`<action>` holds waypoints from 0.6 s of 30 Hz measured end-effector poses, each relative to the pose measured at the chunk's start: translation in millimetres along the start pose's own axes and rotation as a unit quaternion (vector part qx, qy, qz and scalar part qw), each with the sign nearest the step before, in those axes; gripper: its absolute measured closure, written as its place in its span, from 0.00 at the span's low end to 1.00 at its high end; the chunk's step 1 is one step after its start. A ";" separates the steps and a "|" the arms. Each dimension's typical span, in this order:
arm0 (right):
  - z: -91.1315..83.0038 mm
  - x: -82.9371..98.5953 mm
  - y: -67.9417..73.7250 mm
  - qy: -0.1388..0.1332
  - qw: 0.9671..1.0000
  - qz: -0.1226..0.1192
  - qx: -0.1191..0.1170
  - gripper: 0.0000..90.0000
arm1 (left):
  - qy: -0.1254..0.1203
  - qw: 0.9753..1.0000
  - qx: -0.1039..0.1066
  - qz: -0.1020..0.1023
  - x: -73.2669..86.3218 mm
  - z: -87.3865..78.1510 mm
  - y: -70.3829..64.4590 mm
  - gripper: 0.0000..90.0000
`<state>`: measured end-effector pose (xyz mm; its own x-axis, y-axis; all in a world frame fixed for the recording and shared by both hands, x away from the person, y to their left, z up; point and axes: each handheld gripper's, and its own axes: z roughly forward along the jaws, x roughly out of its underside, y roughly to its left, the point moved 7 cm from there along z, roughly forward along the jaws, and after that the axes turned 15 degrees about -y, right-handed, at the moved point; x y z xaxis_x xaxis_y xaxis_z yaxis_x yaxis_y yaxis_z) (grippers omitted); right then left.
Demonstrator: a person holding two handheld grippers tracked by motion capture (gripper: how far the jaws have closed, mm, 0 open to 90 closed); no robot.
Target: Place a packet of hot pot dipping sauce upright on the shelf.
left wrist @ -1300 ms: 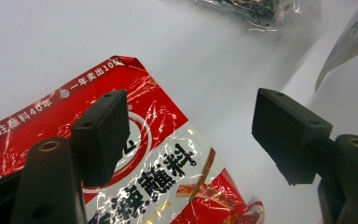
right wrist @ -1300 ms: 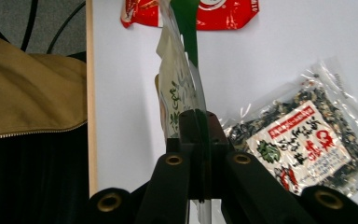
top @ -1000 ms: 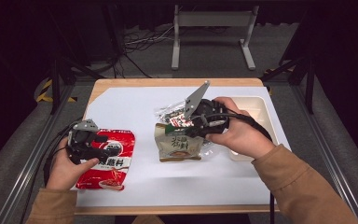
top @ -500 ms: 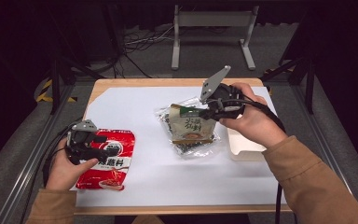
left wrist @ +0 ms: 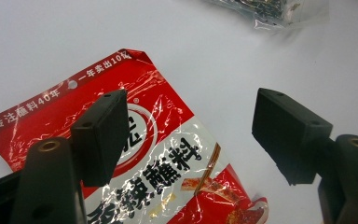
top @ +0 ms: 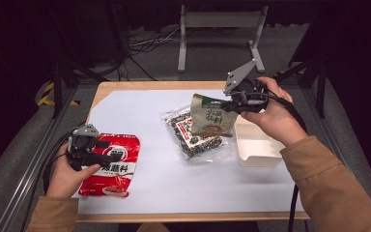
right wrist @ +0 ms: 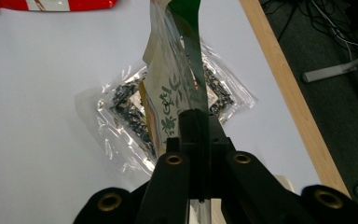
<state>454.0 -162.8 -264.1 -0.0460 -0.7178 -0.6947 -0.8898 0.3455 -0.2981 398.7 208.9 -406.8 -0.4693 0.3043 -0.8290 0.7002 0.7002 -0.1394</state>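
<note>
A beige and green snack packet (top: 211, 119) hangs in the air, pinched at its top edge by my right gripper (top: 231, 103), which is shut on it. In the right gripper view the packet (right wrist: 171, 88) stands edge-on between the closed jaws of the gripper (right wrist: 198, 122). Below it a clear bag of dark pieces (top: 193, 138) lies flat on the white mat. At the left, my left gripper (top: 100, 151) rests open over a red sauce packet (top: 113, 169). The left gripper view shows the gripper (left wrist: 191, 122) with jaws wide apart above the red packet (left wrist: 168, 154), not touching it.
A shallow white tray (top: 257, 146) sits on the mat right of the clear bag, under my right hand. The white mat (top: 140, 111) covers a wooden table. Dark floor, cables and a grey metal stand lie beyond the far edge.
My right gripper has lifted the beige packet off the clear bag and carried it up and to the right. The left gripper has stayed over the red packet.
</note>
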 end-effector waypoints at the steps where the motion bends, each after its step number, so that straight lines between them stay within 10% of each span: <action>1: -1.3 1.5 -2.2 0.000 1.000 0.001 0.002 1.00 | 0.000 1.000 0.000 0.000 0.0 0.0 0.0 0.31; 18: -20.8 23.3 -35.6 -0.001 0.999 -0.009 0.049 1.00 | 0.003 1.000 -0.001 0.000 1.3 -0.2 1.2 0.31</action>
<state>475.2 -204.5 -256.0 -0.0288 -0.7230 -0.6903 -0.8420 0.3897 -0.3730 398.8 210.3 -407.9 -0.4729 0.3083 -0.8254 0.6990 0.7016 -0.1384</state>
